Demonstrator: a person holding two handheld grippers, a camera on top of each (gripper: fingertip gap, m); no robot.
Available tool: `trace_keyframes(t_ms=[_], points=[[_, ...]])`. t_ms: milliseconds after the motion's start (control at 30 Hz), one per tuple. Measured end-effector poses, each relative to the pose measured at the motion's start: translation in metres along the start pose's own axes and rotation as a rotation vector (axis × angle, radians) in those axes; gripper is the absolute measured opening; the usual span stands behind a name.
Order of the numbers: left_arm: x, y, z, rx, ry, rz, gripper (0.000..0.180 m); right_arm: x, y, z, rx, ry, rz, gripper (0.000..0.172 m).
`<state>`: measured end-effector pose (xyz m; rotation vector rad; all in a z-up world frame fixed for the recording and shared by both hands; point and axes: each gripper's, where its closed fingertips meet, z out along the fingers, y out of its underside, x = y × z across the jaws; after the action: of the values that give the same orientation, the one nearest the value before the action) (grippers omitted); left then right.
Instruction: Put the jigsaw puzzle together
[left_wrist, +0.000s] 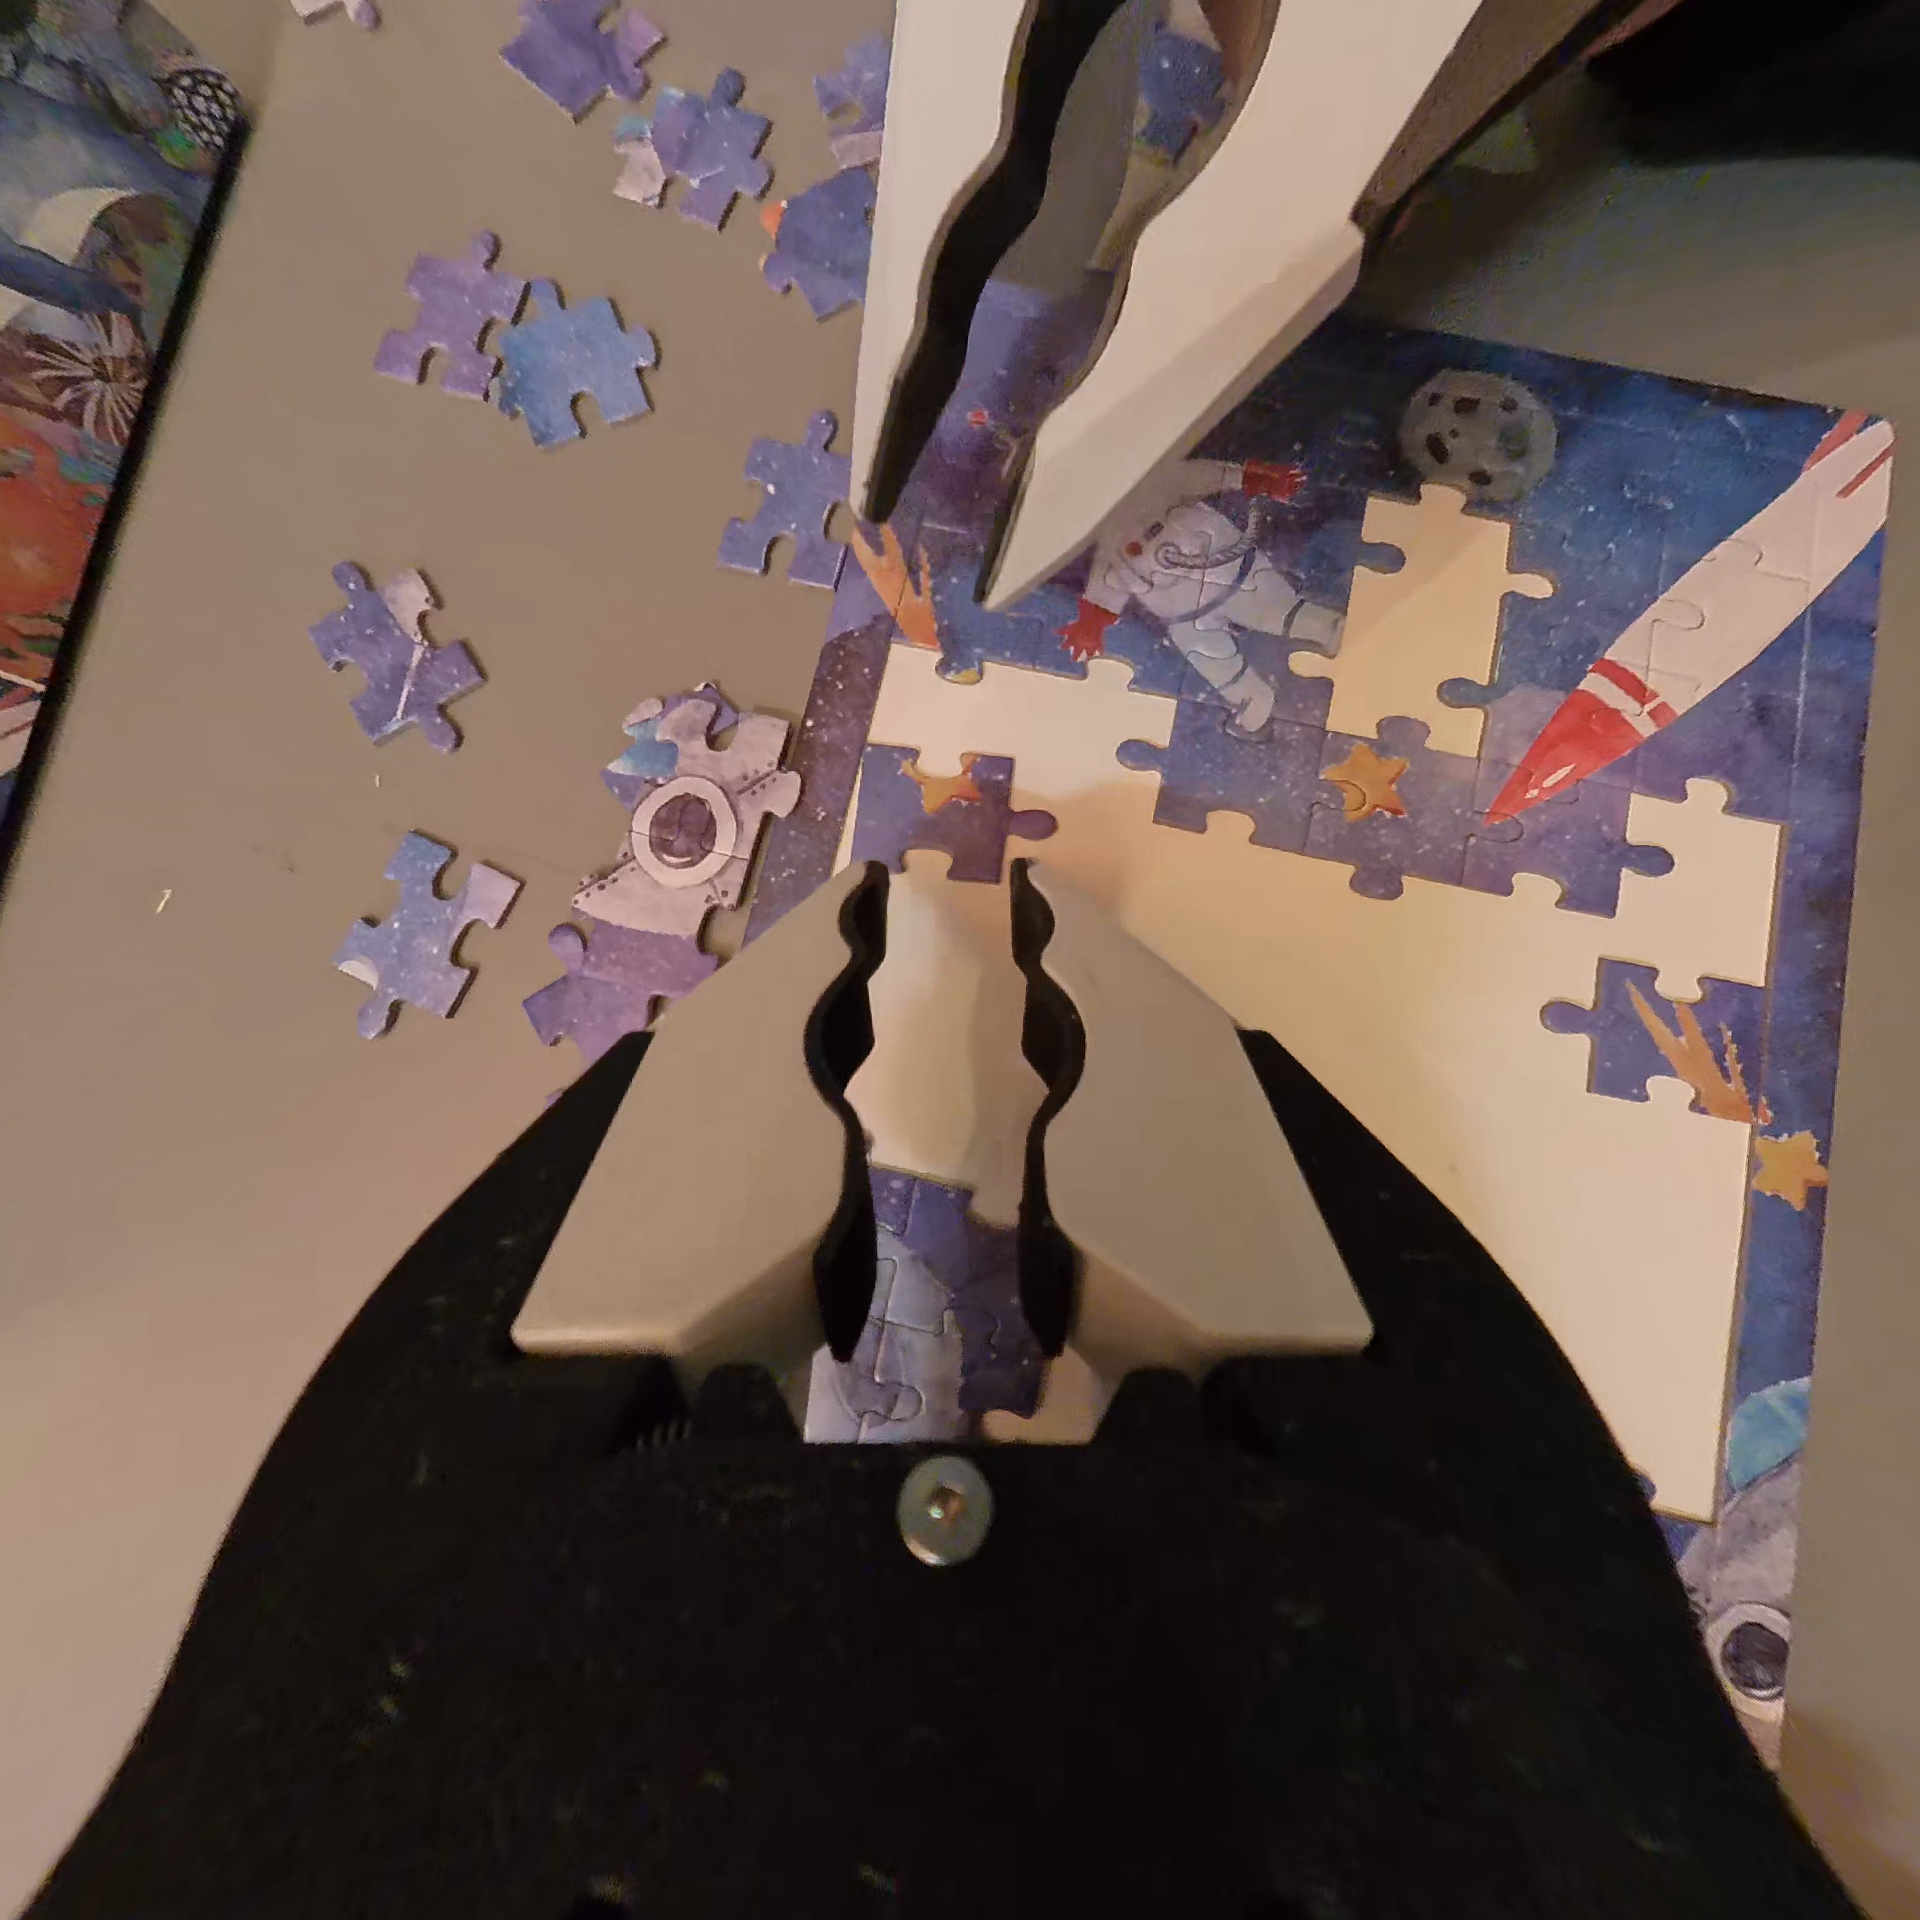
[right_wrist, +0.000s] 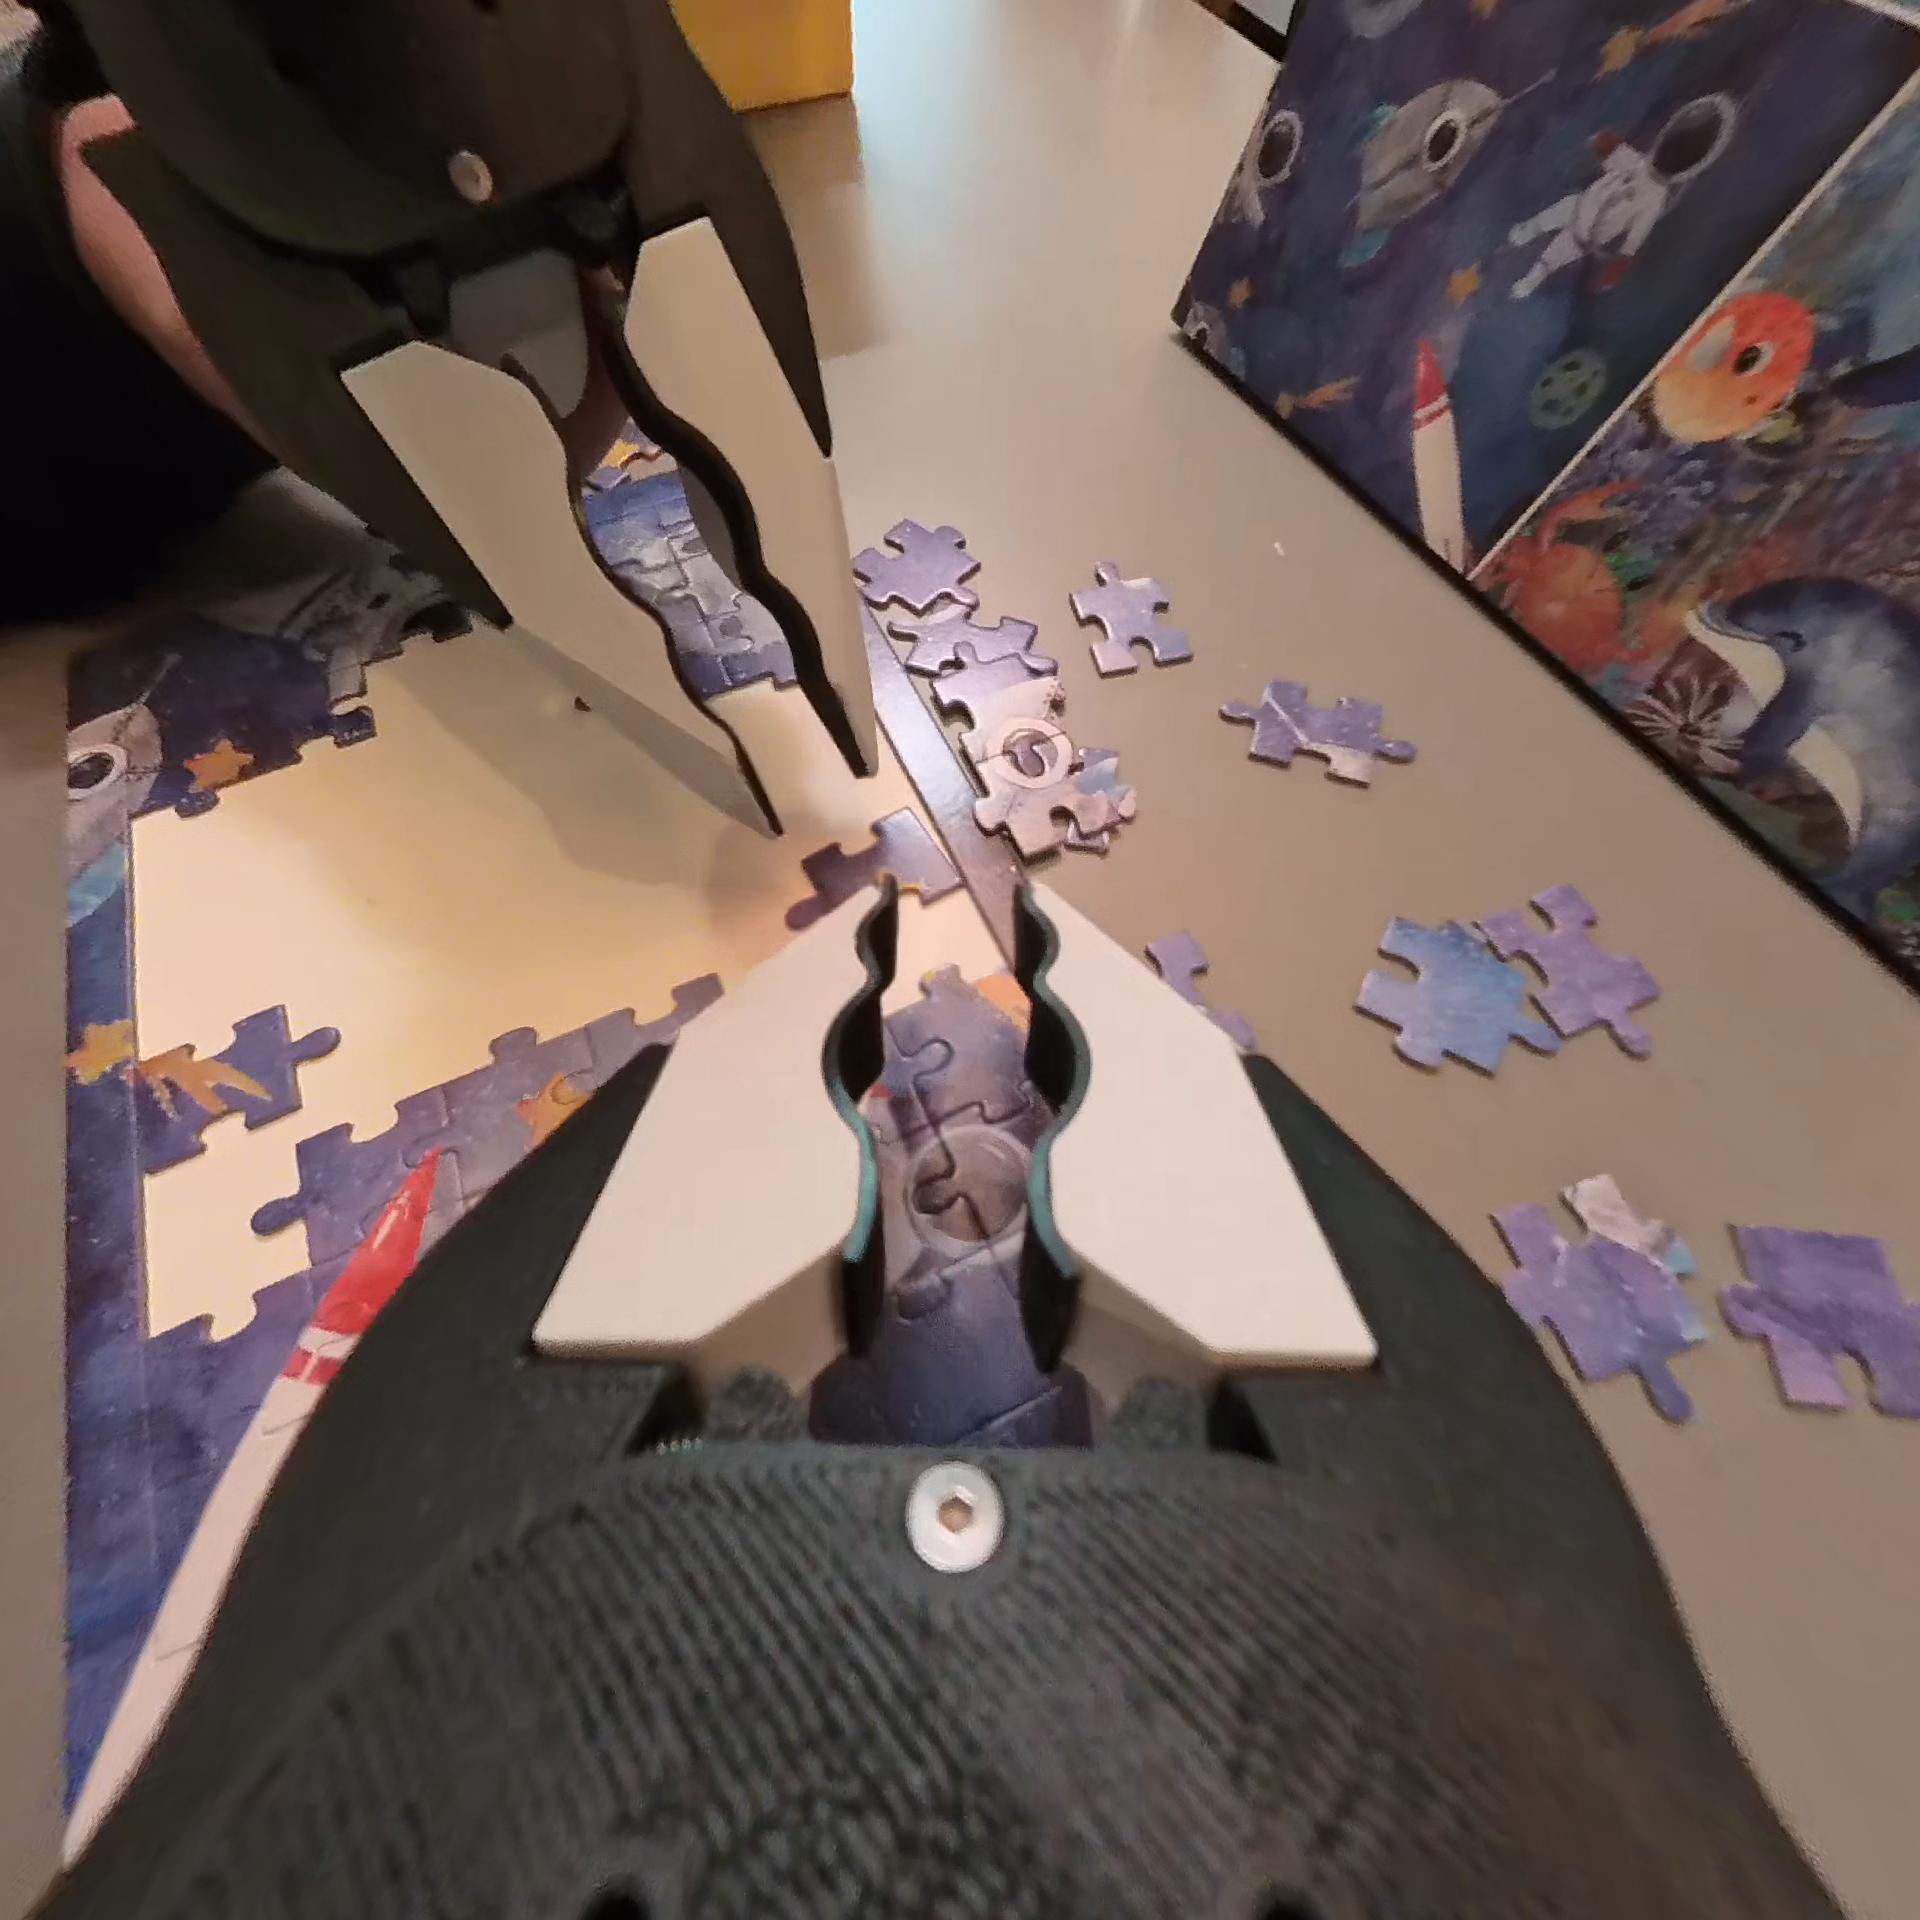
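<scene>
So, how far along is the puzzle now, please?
Done: the border and a middle band with the astronaut and rocket sit joined in the tray. In hand: nothing is gripped; the left gripper and right gripper, both open, hang over a star piece lying by the left border. Left: wide cream gaps remain, and loose pieces lie on the table.

A partly assembled space-themed cardboard jigsaw in its cream-backed frame tray (left_wrist: 1351, 1195) lies flat on the grey table. One purple piece bearing an orange star (left_wrist: 951, 816) sits alone against the tray's left border, just ahead of the open left gripper (left_wrist: 948, 878). Loose purple pieces (left_wrist: 520, 353) lie scattered beside the tray.
</scene>
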<state>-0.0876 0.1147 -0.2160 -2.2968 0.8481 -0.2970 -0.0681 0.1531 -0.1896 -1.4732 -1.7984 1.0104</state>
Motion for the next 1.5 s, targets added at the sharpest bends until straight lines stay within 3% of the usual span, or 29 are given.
trace_keyframes(t_ms=[133,867,1500], points=[[0.0,0.005,0.007,-0.037,-0.024,0.03,0.03,-0.002,0.004,0.003,-0.025,0.007,-0.021,0.02],[-0.006,0.006,0.008,-0.07,-0.115,0.095,0.026,0.005,-0.002,0.0,0.0,0.082,-0.069,0.016],[-0.004,0.004,0.006,-0.051,-0.096,0.088,0.027,0.022,-0.012,-0.017,0.072,0.133,-0.011,0.013]])
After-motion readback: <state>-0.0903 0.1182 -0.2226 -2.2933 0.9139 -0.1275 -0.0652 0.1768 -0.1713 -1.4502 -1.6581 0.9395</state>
